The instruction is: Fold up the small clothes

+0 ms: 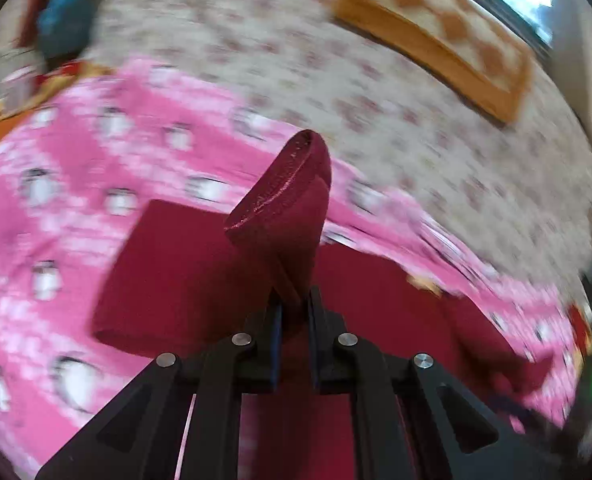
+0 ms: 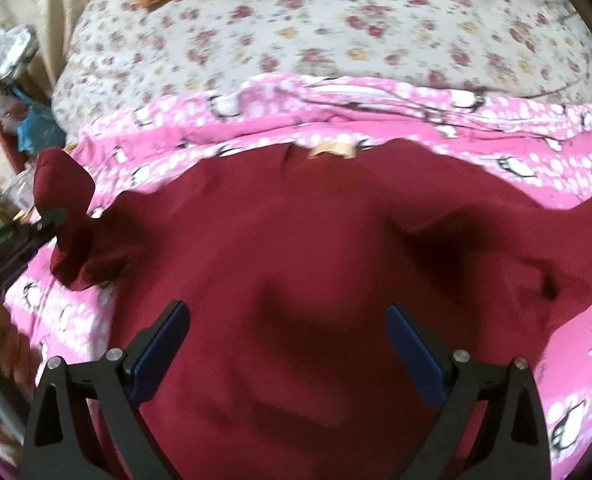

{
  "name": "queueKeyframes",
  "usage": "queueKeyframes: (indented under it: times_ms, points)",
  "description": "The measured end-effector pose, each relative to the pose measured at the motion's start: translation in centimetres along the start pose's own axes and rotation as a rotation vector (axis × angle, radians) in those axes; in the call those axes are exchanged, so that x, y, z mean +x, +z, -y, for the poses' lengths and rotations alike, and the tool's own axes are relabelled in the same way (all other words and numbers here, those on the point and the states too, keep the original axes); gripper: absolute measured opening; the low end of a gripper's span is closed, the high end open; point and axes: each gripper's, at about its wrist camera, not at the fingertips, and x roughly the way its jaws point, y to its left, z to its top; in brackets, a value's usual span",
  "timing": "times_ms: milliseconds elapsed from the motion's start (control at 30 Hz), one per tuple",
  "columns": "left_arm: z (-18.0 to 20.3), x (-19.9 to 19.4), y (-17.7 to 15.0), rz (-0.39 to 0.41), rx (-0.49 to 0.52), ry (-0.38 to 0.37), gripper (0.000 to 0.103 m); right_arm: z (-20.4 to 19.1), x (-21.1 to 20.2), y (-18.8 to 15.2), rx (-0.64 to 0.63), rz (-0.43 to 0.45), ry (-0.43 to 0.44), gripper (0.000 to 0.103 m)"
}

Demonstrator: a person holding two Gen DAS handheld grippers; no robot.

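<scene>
Presently, left gripper [image 1: 296,312]: clamped on maroon shirt [image 2: 315,260] sleeve.
Right gripper [image 2: 288,340]: jaws wide, above shirt.
Shirt: on pink blanket [image 2: 515,128].

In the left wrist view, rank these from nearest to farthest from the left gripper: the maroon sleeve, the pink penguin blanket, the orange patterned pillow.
1. Maroon sleeve: pinched between the jaws of the left gripper.
2. Pink penguin blanket: spread under the garment, left and beyond.
3. Orange patterned pillow: far upper right, on the floral sheet.
</scene>
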Motion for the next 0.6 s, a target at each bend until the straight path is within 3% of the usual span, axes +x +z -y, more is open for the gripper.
queueKeyframes:
  times_ms: [133, 267, 333, 367, 467, 600]
  points:
    - [5.2, 2.9, -2.2, -0.079, 0.11, -0.09, 0.0, 3.1, 0.3, 1.1, 0.042, 0.001, -0.061, 0.101]
    - [7.3, 6.4, -3.8, -0.2, 0.153, -0.178, 0.0, 5.7, 0.3, 1.4, 0.107, 0.004, -0.07, 0.101]
    - [7.7, 7.3, -4.6, -0.264, 0.168, -0.236, 0.01, 6.3, 0.4, 1.2, 0.133, 0.004, -0.064, 0.101]
    - [7.8, 7.3, -4.9, -0.278, 0.166, -0.251, 0.01, 6.5, 0.7, 1.2, 0.145, -0.003, -0.055, 0.101]
    - [7.6, 5.5, -4.6, -0.249, 0.173, -0.235, 0.015, 7.6, 1.6, 1.3, 0.176, -0.041, 0.001, 0.101]
    - [6.5, 0.7, -3.9, -0.15, 0.235, -0.14, 0.018, 8.9, 2.0, 1.8, 0.21, -0.039, 0.053, 0.101]
